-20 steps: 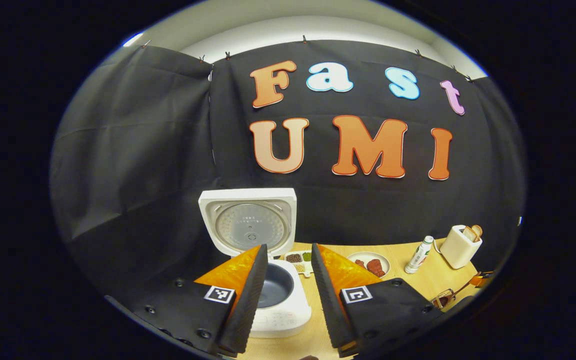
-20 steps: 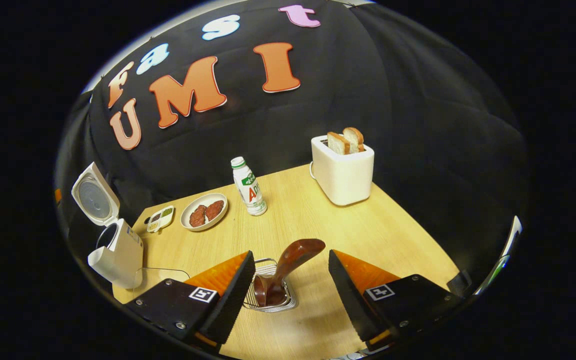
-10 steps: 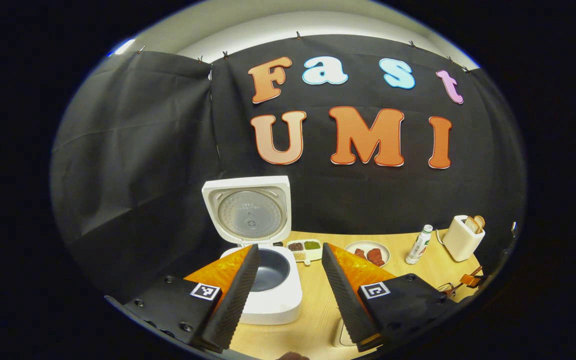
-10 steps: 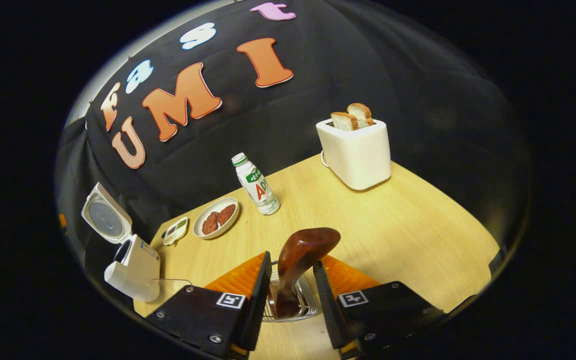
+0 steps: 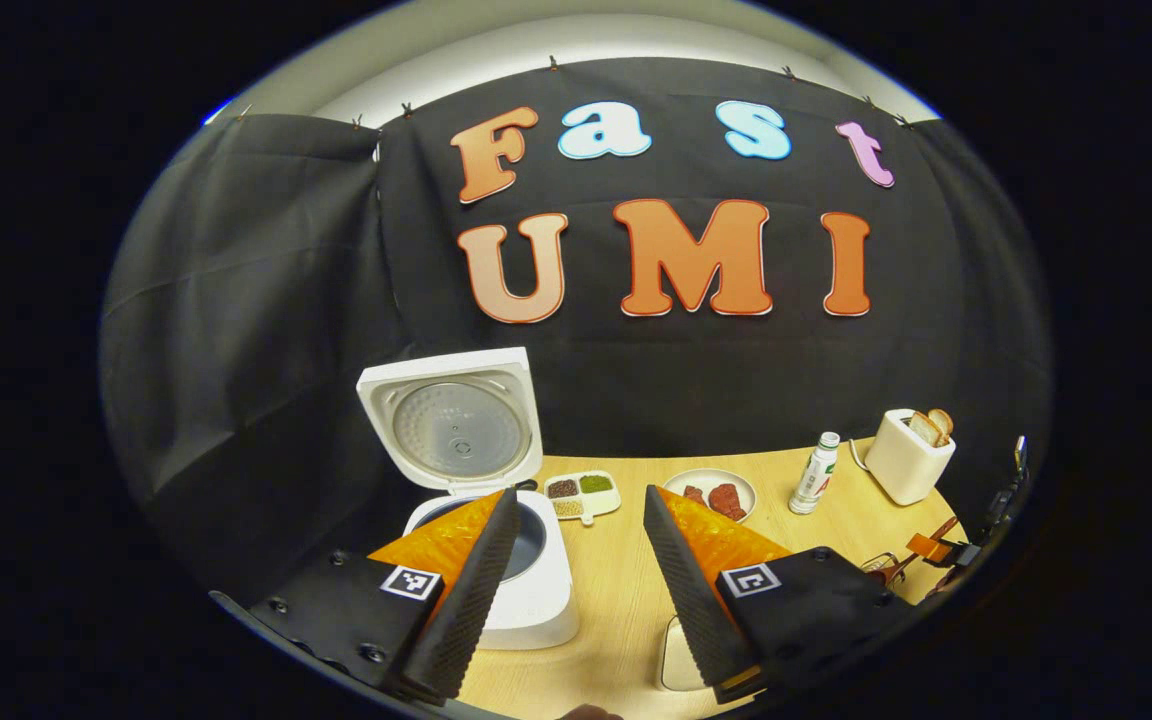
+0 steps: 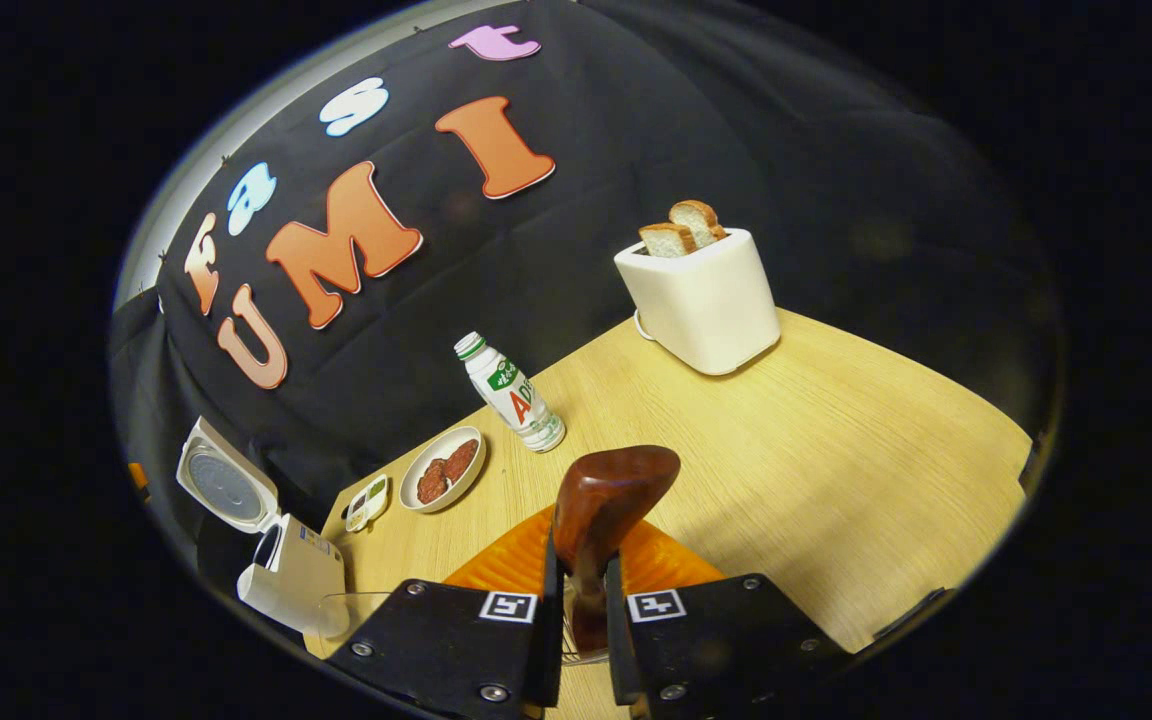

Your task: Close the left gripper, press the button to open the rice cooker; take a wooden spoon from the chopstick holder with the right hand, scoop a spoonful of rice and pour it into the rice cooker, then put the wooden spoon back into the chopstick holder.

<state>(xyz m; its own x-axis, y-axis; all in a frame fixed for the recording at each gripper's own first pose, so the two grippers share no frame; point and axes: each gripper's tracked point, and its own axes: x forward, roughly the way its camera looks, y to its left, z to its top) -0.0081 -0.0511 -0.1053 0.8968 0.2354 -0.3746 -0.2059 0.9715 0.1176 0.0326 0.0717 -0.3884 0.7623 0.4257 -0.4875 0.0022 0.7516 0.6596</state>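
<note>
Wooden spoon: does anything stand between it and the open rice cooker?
Nothing visible does. The right gripper holds the wooden spoon; bare table lies toward the rice cooker. The plate sits farther back.

Toaster (image 6: 701, 300): we see two bread slices in it, at 1 o'clock.
Bottle (image 6: 511, 392): upright, at 11 o'clock.
Plate (image 6: 443, 469): holds meat.

A staged kitchen booth is suggested: a light wooden table (image 6: 836, 440) is backed by black cloth (image 5: 236, 300), and a white toaster holding bread slices (image 6: 701, 300) is set on it.
</note>
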